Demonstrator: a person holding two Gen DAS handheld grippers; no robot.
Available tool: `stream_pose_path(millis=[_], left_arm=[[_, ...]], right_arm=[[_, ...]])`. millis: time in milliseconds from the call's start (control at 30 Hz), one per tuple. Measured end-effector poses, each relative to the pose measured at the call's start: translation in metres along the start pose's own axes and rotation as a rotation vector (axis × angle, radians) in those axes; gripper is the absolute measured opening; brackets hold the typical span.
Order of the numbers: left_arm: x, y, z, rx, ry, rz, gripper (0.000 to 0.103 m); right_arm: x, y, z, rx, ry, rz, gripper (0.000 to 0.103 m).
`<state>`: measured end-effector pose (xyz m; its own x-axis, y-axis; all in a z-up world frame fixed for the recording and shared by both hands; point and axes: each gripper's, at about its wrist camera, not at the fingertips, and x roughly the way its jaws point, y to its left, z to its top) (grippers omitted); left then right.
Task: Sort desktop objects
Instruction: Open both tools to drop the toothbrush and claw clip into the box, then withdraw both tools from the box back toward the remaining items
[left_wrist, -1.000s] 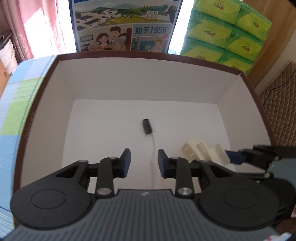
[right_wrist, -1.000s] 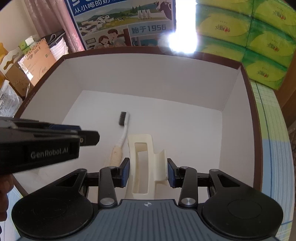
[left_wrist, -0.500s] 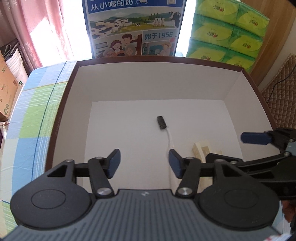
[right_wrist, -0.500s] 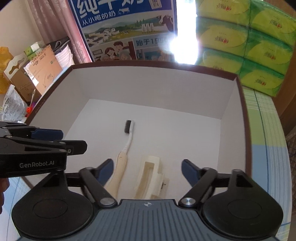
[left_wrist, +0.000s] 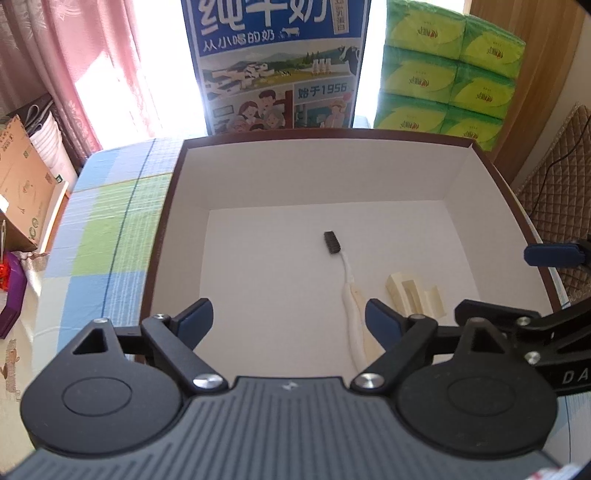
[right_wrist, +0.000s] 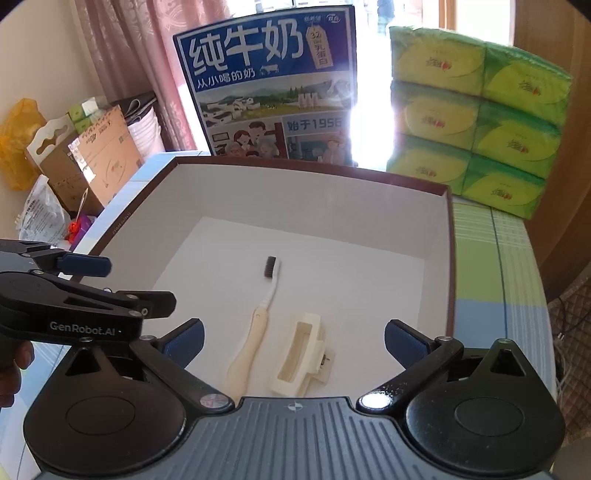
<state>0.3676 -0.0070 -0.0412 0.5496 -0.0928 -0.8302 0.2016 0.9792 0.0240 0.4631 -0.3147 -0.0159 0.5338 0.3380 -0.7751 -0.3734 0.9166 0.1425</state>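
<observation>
A white-lined box with a brown rim (left_wrist: 162, 229) (right_wrist: 448, 266) holds a cream toothbrush with black bristles (left_wrist: 349, 291) (right_wrist: 258, 317) and a cream hair clip (left_wrist: 413, 297) (right_wrist: 299, 354), lying side by side on its floor. My left gripper (left_wrist: 288, 319) is open and empty above the box's near edge. My right gripper (right_wrist: 293, 341) is open and empty, raised above the hair clip. Each gripper shows at the side of the other's view.
A blue milk poster (left_wrist: 277, 66) and stacked green tissue packs (left_wrist: 450, 74) stand behind the box. A checked tablecloth (left_wrist: 99, 236) covers the table. Cardboard boxes (right_wrist: 96, 162) and bags lie off the left side. A quilted brown chair (left_wrist: 554, 199) is at the right.
Both grippers opened wide and pulled up and back out of the box. The hair clip was let go by the right gripper and lies beside the toothbrush.
</observation>
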Motion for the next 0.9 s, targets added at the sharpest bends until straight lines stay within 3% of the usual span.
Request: stream_pose_path(millis=[233,900], left_arm=[[-0.022,-0.002,-0.008,0.006,-0.018,-0.003,0.087],[-0.103,-0.015,-0.059,0.003,-0.098,-0.010,0.087]], right_arm=[[-0.018,0.004,-0.004,-0.002,-0.001,-0.045,0.101],[-0.092,0.029,-0.044,-0.018,-0.079,-0.008,0.101]])
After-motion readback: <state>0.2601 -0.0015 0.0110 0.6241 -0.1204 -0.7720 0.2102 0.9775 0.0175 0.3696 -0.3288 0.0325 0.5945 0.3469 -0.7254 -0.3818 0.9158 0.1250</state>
